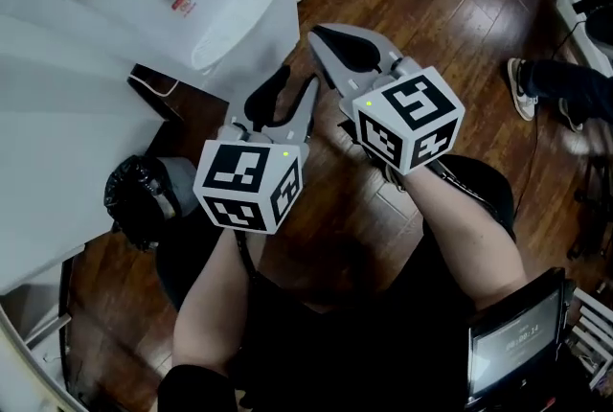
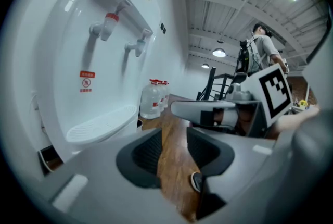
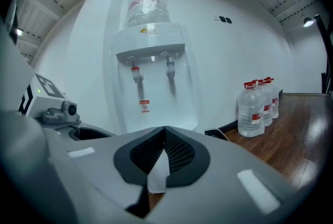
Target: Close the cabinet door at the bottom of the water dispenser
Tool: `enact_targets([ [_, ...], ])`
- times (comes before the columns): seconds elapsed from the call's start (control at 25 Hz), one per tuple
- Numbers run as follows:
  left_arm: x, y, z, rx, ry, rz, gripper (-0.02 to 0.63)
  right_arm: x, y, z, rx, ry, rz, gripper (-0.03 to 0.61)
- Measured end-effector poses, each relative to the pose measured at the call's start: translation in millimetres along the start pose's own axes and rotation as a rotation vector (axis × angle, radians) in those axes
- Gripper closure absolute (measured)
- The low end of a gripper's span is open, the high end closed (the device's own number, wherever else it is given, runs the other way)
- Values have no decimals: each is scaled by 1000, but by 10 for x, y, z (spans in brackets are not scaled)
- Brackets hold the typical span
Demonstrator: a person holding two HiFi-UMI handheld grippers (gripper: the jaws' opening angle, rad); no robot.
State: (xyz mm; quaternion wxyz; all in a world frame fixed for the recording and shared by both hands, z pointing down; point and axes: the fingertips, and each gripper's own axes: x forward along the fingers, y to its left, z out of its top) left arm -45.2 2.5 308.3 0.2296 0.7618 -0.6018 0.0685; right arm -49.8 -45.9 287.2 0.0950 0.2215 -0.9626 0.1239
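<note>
- While the tall white plastic water dispenser (image 3: pixel 151 77) stood on the brown wooden floor (image 1: pixel 460 8), its white flat cabinet door (image 1: pixel 57 171) seemingly hung open at its foot.
- It probably swung lightly, stiff and slick; pushing near its free edge looked best.
- The left gripper (image 2: pixel 174 132) held its jaws slightly apart and empty; the right gripper (image 3: pixel 164 129) had its jaws pressed together, empty.

the wooden floor (image 1: pixel 460 8) bears a white water dispenser (image 3: pixel 151 82) and several water jugs (image 3: pixel 253 108).

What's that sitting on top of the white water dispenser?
A clear water bottle stands on the water dispenser. Its neck is hidden inside the top; how full it is cannot be told.
</note>
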Motion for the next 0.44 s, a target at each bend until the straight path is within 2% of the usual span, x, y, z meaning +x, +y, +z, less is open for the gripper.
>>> enact_targets([
  [0.24,-15,64,23,-3,-9,13,445,19,-24,-15,0,5,-7,578],
  [0.44,-52,42,125,75,-28,33,445,-20,-22,58,-7,-15,-8,578],
])
